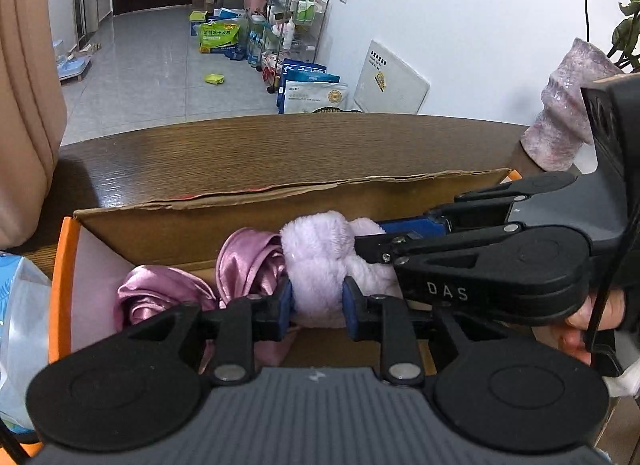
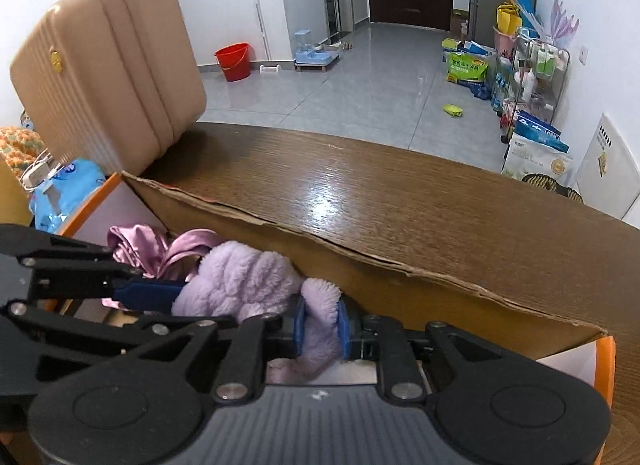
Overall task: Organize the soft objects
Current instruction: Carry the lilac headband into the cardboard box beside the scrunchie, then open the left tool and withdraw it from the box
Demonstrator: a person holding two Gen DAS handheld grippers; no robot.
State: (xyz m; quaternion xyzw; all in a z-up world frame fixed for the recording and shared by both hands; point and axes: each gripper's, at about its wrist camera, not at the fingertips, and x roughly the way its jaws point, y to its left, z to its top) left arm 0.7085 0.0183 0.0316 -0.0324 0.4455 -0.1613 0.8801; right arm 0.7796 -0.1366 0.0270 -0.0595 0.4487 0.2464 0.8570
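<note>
A lilac fluffy cloth point(image 1: 316, 253) point(image 2: 240, 281) lies bunched in an open cardboard box point(image 1: 280, 221) point(image 2: 400, 293) with orange side flaps. My left gripper point(image 1: 318, 307) is shut on the cloth's near fold, its blue pads pressing on both sides. My right gripper point(image 2: 321, 325) is shut on another fold of the same cloth. In the left wrist view the right gripper point(image 1: 372, 235) reaches in from the right; in the right wrist view the left gripper point(image 2: 180, 297) comes in from the left. A pink satin cloth point(image 1: 168, 293) point(image 2: 136, 243) lies crumpled in the box's left part, beside the fluffy one.
The box stands on a dark wooden table point(image 1: 280, 149) point(image 2: 360, 193). A beige suitcase point(image 2: 108, 65) stands at the table's left, a blue plastic pack point(image 2: 68, 189) beside the box. A mottled pink vase point(image 1: 568, 113) with flowers stands at the right. A hand point(image 1: 588, 317) holds the right gripper.
</note>
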